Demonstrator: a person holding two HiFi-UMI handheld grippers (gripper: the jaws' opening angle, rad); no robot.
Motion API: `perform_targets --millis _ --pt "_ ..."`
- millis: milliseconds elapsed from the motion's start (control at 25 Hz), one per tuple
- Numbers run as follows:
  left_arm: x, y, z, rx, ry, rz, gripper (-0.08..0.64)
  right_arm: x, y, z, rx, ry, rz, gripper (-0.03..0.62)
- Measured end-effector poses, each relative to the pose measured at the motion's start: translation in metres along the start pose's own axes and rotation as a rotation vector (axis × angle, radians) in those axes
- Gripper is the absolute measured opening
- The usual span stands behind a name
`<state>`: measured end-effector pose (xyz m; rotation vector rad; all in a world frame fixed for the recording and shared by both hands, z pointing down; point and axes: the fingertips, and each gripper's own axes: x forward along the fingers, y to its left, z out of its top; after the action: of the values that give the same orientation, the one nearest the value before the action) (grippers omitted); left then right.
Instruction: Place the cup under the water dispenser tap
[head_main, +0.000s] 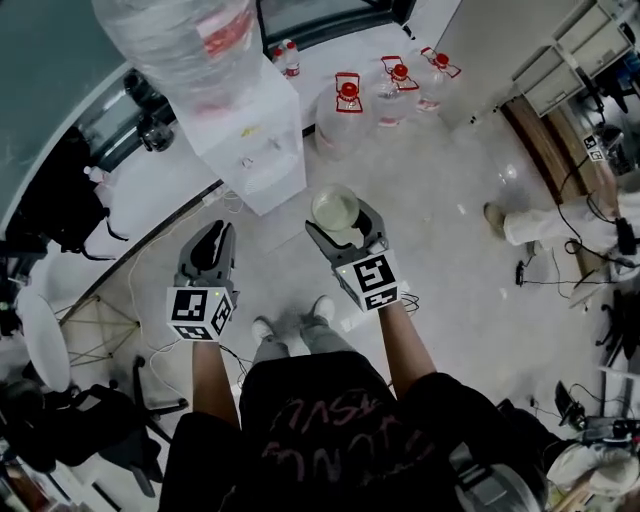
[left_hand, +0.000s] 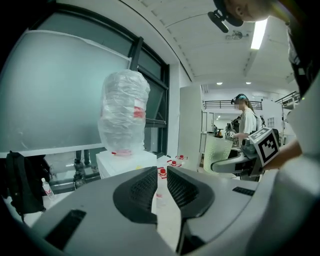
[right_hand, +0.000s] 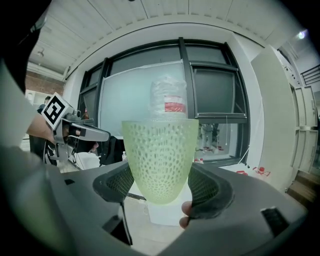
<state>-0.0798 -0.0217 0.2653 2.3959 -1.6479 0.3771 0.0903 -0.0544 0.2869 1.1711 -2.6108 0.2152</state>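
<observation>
A pale green dimpled cup (head_main: 335, 208) stands upright between the jaws of my right gripper (head_main: 345, 224), which is shut on its lower part (right_hand: 159, 157). The white water dispenser (head_main: 250, 150), with a clear bottle (head_main: 185, 45) on top, is ahead and to the left of the cup. In the right gripper view the bottle (right_hand: 169, 104) shows just above the cup's rim. My left gripper (head_main: 213, 235) hangs beside the right one, holding nothing, its pads (left_hand: 144, 187) drawn together with only a thin slit. From the left gripper view the dispenser (left_hand: 125, 162) lies ahead and the cup (left_hand: 218, 152) is at the right.
Several spare water bottles with red caps (head_main: 347, 100) stand on the floor behind the dispenser. Another person stands at the right (left_hand: 246, 120), a foot showing (head_main: 497, 215). Cables run across the floor (head_main: 150, 260). A chair (head_main: 45, 340) and a black backpack (left_hand: 22, 182) are at the left.
</observation>
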Motion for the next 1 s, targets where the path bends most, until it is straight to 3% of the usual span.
perform_targets --millis 440,1000 --pt "0.017 0.027 -0.014 -0.017 0.000 0.007 0.066 0.042 0.006 -0.004 -0.022 0.011 0.031 0.347" --pt "0.064 0.088 -0.084 -0.078 0.001 0.002 0.018 0.115 0.006 -0.058 -0.036 0.054 -0.021 0.347"
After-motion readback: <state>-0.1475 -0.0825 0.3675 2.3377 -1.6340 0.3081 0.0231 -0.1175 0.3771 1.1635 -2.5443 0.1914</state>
